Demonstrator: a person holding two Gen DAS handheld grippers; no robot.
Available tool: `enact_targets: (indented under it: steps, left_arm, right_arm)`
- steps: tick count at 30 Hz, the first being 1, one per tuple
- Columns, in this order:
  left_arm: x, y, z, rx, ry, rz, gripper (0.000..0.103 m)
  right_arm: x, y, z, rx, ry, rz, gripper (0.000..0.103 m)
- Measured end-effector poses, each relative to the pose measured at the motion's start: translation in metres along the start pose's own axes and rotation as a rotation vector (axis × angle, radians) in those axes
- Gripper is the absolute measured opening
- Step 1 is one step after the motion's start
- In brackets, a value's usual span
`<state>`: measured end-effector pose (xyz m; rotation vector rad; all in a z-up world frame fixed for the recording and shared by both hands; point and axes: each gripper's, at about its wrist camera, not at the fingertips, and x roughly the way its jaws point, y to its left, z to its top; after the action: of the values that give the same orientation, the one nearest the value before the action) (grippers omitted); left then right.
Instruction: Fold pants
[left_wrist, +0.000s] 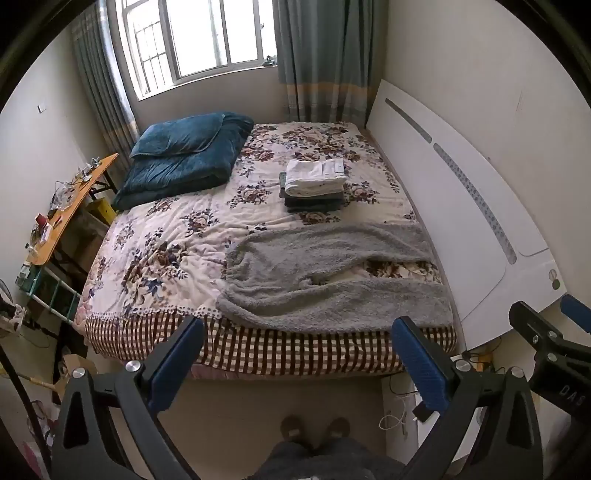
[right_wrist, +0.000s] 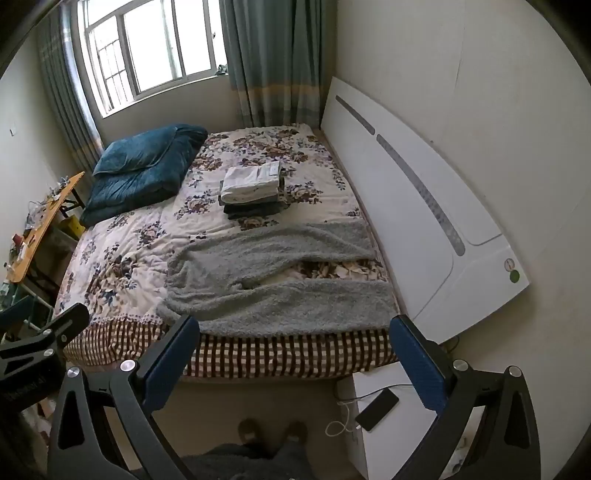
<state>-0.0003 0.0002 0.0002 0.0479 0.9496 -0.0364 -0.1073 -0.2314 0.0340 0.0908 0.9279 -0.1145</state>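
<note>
The left gripper (left_wrist: 295, 354), black-armed with blue ribbed pads, has its jaws spread wide with nothing between them, held over the floor short of the bed's near edge and tilted downward. The right gripper (right_wrist: 293, 354), of the same make, is likewise spread wide and empty, held alongside it; each tool shows at the edge of the other's view. Just ahead of both tools, the fuzzy grey fleece pants (left_wrist: 332, 277) lie spread flat across the near right part of the bed, the waist end toward the left gripper's side and the two legs running off toward the right gripper's side, with a gap between the legs showing the cover beneath. Their near hem lies along the bed's edge, above the red-and-white checked sheet (left_wrist: 277, 350) that hangs down in front of the jaws. The pants rest on a cream floral quilted bedcover (left_wrist: 166, 251). Farther ahead, beyond the pants, sits a small stack of folded clothes (left_wrist: 314, 184), white on top and dark grey below. Ahead and off to the left lies a folded dark teal plush quilt (left_wrist: 184, 158). Below the right gripper's right finger, a black phone (right_wrist: 376, 410) on a cable lies on a white bedside cabinet (right_wrist: 391, 435). The person's slippered feet (left_wrist: 314, 430) stand on the floor beneath the tools.
</note>
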Motion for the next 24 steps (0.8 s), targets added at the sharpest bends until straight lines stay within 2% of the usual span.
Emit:
enact_targets:
  steps: [24]
  left_arm:
    - [-0.003, -0.011, -0.005, -0.005, -0.004, -0.001, 0.103]
  right_arm:
    - [0.002, 0.003, 0.0, -0.005, 0.006, 0.005, 0.103]
